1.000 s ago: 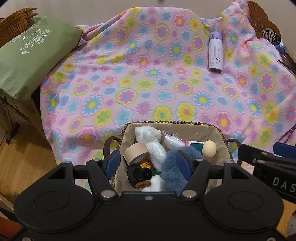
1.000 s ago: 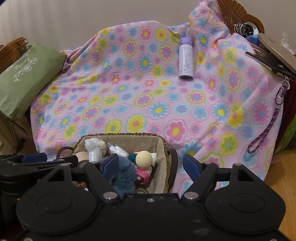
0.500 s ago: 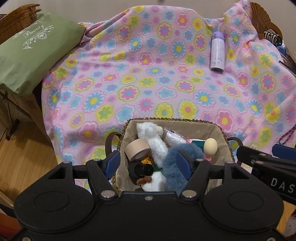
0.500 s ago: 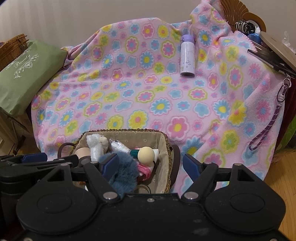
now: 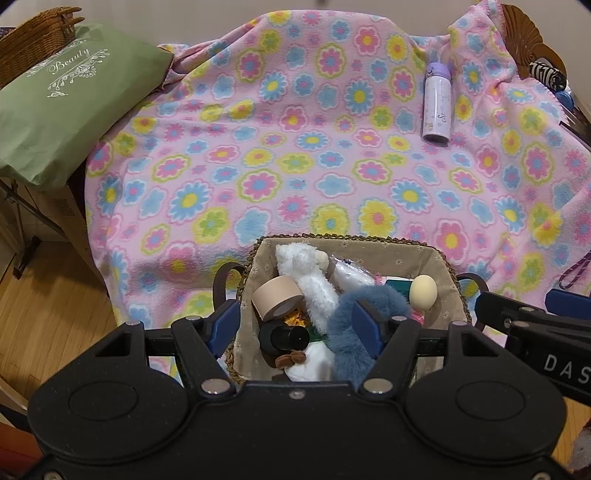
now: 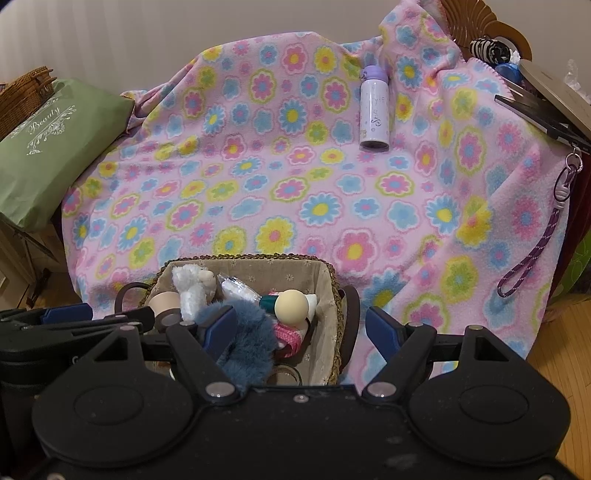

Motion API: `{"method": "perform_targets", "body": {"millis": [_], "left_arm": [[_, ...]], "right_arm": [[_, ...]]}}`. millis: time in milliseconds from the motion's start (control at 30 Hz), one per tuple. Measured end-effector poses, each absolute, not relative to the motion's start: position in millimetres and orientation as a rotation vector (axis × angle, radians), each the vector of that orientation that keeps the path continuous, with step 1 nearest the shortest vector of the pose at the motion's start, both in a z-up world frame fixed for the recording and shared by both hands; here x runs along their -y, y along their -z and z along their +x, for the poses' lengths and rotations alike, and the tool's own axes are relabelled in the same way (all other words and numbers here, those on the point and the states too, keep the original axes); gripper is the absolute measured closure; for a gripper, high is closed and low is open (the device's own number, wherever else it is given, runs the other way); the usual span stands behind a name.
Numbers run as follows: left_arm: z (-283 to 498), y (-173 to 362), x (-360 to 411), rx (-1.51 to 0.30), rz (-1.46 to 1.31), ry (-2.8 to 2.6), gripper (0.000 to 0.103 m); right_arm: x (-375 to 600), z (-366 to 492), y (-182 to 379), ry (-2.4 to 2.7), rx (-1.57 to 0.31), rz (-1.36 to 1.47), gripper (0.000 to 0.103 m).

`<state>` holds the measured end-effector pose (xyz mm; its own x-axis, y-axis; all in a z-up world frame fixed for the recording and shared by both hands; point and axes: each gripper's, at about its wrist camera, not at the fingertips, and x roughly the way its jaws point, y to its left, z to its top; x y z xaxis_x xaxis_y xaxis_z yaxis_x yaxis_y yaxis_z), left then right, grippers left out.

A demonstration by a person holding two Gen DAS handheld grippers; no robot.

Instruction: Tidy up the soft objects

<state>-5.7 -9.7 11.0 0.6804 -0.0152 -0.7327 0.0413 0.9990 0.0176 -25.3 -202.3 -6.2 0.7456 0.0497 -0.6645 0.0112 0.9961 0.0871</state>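
Observation:
A woven basket (image 5: pixel 351 240) with a beige liner sits at the near edge of a pink flowered blanket (image 5: pixel 295 166). Inside lie a white plush toy (image 5: pixel 314 280), a blue fluffy band (image 5: pixel 347 332), a tan tape roll (image 5: pixel 277 297), a cream egg-shaped piece (image 5: pixel 423 293) and a black cap. My left gripper (image 5: pixel 295 325) is open over the basket's left half, its right pad in front of the blue band. My right gripper (image 6: pixel 301 328) is open over the basket's (image 6: pixel 251 256) right side, straddling the rim, its left pad against the blue band (image 6: pixel 247 347). Neither holds anything.
A lilac bottle (image 5: pixel 437 103) lies on the blanket at the back right. A green cushion (image 5: pixel 70 103) leans on a wicker hamper (image 5: pixel 33 33) at the left. Flat boards (image 6: pixel 546 107) and a hanging purple lanyard (image 6: pixel 535 251) are at the right edge. Wood floor (image 5: pixel 44 295) lies below.

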Motion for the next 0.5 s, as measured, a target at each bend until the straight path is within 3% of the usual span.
{"method": "perform_targets", "body": {"millis": [500], "left_arm": [[-6.0, -11.9, 10.3, -0.816, 0.041, 0.033, 0.036]], "right_arm": [[203.3, -24.5, 6.2, -0.021, -0.729, 0.091, 0.025]]}}
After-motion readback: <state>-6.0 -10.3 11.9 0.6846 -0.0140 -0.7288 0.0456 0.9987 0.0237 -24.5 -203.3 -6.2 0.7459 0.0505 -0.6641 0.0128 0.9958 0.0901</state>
